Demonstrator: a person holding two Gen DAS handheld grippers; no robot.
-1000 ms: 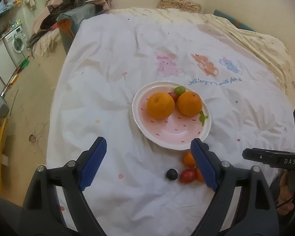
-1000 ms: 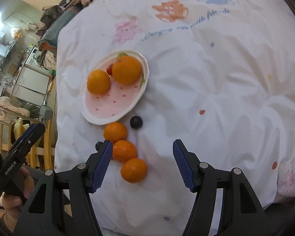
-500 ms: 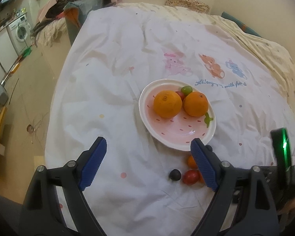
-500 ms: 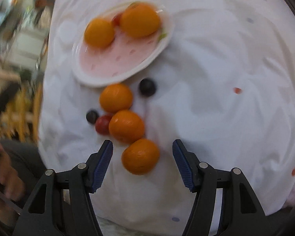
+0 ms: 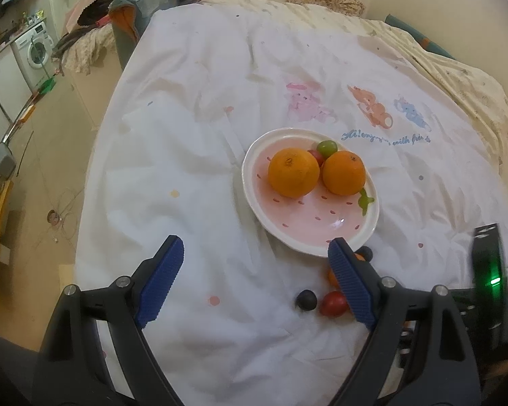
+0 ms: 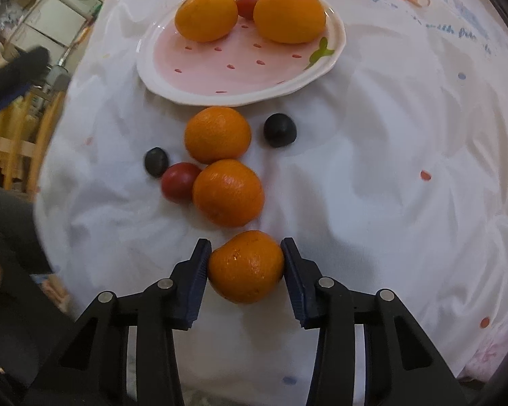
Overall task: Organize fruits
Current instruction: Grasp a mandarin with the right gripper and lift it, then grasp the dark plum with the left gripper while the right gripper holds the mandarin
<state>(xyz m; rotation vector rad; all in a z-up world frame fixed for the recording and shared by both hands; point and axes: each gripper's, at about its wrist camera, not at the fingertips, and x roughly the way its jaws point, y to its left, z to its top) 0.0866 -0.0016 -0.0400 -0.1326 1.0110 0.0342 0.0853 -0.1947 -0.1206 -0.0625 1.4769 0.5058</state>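
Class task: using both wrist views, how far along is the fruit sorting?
Done: two oranges and small tomatoes sit on the pink plate. In hand: the right hand-held gripper is closed on an orange. Left: two oranges, a red tomato and two dark fruits on the sheet. The left hand-held gripper is open.

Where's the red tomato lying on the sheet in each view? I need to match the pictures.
Left wrist: red tomato low right, beside the left tool's right finger.
Right wrist: left of centre, touching the middle orange.
Shared landmark: the pink plate.
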